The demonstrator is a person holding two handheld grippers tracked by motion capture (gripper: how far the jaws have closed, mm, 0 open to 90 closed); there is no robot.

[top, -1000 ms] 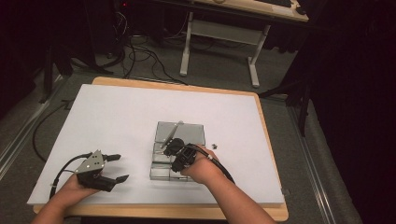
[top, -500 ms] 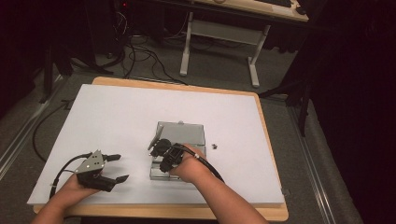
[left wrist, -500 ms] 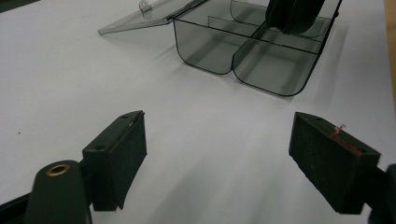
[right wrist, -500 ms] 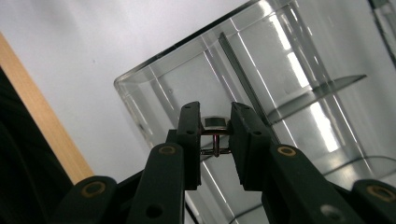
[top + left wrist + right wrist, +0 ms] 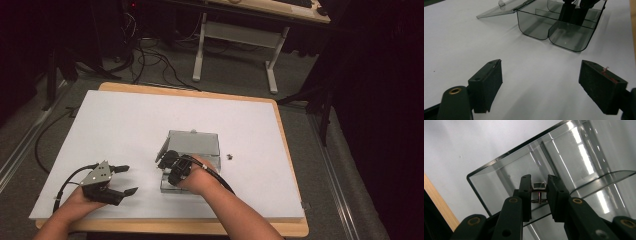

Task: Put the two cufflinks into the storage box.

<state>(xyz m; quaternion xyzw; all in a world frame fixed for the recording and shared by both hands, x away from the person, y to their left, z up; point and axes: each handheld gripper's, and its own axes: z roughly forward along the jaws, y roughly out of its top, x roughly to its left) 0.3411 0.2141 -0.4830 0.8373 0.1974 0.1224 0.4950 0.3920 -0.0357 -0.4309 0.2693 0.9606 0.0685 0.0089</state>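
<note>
The right gripper [image 5: 539, 195] has its two black jaws drawn close together and clamped on a small metal part [image 5: 539, 194], a short pin with a pale round head that sits squeezed between the pads. The jaws reach down into a clear plastic box [image 5: 499, 180], so the metal part hangs inside one of its compartments, close to a rounded corner of the box wall and beside an inner divider; whether the part touches the floor of the box I cannot tell. In the high view the right gripper [image 5: 175, 167] sits over the near left part of the box [image 5: 200, 145], with the person's right hand [image 5: 200, 181] behind it at the box's near edge. The box lid [image 5: 496, 10] lies folded open flat on the table on the box's far side. A small dark bit [image 5: 230, 157] lies on the table just beside the box, on its right. The left gripper [image 5: 541, 92] has its jaws wide apart with nothing between them, only bare white table [image 5: 461, 45] showing in the gap; it points toward the box from well to the left of it and rests low, near the table's front edge, held in the person's left hand [image 5: 82, 197]. From there the box [image 5: 564, 37] shows its curved front walls and dividers.
</note>
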